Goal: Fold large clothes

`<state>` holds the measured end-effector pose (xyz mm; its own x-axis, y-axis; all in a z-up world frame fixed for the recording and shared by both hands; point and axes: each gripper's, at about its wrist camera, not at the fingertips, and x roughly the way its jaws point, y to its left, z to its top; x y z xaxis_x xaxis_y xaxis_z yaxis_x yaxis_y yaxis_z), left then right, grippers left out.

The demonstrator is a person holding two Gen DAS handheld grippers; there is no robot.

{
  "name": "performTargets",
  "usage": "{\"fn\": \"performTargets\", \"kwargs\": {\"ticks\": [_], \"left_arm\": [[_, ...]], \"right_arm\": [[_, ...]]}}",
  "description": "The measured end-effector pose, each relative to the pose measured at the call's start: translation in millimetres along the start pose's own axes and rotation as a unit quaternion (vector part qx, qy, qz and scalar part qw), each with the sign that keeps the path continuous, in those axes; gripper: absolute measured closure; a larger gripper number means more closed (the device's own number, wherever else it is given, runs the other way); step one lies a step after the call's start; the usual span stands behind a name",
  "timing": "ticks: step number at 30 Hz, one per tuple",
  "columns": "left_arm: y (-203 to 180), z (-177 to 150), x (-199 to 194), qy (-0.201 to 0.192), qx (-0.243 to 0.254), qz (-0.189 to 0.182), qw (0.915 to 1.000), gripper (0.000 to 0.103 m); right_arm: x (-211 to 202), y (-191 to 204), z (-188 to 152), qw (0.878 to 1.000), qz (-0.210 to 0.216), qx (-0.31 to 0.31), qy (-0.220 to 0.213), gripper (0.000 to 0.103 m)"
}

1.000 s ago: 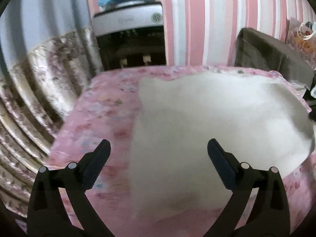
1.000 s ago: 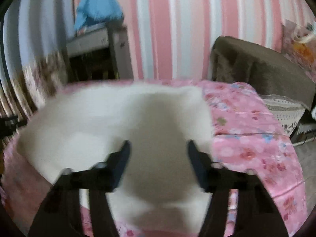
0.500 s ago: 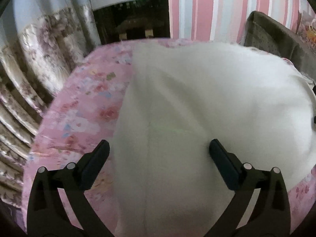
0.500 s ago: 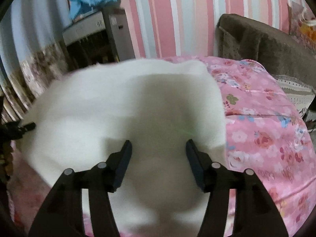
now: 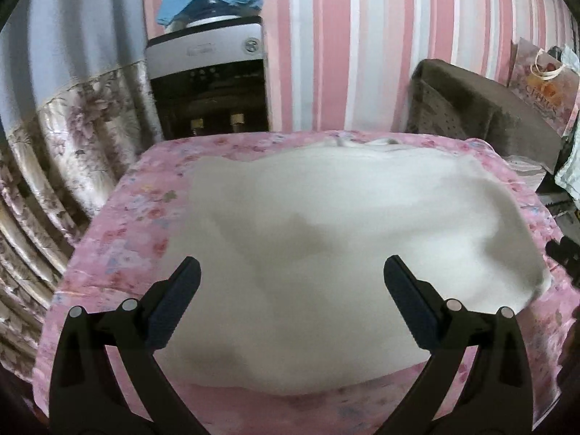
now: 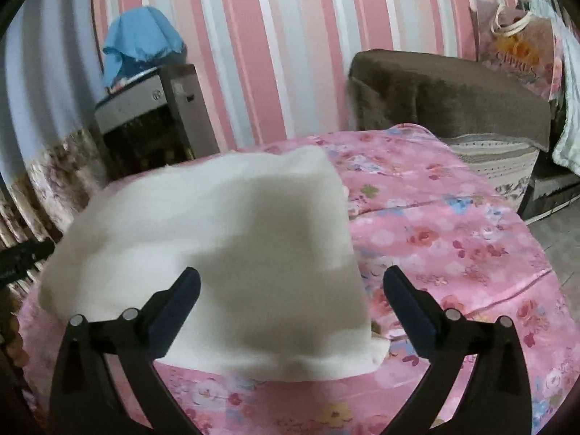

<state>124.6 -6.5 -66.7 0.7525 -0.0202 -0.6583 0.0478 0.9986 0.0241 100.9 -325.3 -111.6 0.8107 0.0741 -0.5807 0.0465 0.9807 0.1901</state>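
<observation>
Now both tongs are spread wide and grip nothing: the left tongs and the right tongs hover above the white garment, which lies spread across the pink floral cloth covering the desk, its right edge near the middle of the right wrist view, its near edge blurred.

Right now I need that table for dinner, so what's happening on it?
A person is folding a large white garment spread on the pink floral tablecloth. Neither tool is gripping it: the left hand-held gripper and the right hand-held gripper both hang open above the fabric. The garment lies fairly flat, with its collar end toward the striped wall. How far the folding has got is hard to tell.
</observation>
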Motion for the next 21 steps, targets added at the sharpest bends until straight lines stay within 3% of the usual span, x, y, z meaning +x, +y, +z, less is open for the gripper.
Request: {"fn": "performTargets", "kwargs": {"ticks": [7, 10, 18, 21], "left_arm": [[-31.9, 5.6, -2.6, -0.022, -0.02, -0.072, 0.997, 0.003], [-43.1, 3.3, -3.7, -0.03, -0.024, -0.062, 0.9973, 0.003], [-73.5, -9.8, 26.4, 0.017, 0.019, -0.054, 0.9982, 0.003], [-80.8, -14.1, 37.6, 0.026, 0.031, -0.055, 0.9977, 0.003]], "right_arm": [[-0.3, -7.3, 0.7, 1.0, -0.023, 0.011, -0.013, 0.002], [3.5, -14.3, 0.0, 0.999, -0.025, 0.026, -0.005, 0.002], [14.7, -31.4, -12.0, 0.997, -0.036, 0.059, 0.023, 0.002], [12.2, -34.0, -17.1, 0.998, -0.02, 0.062, 0.019, 0.002]]}}
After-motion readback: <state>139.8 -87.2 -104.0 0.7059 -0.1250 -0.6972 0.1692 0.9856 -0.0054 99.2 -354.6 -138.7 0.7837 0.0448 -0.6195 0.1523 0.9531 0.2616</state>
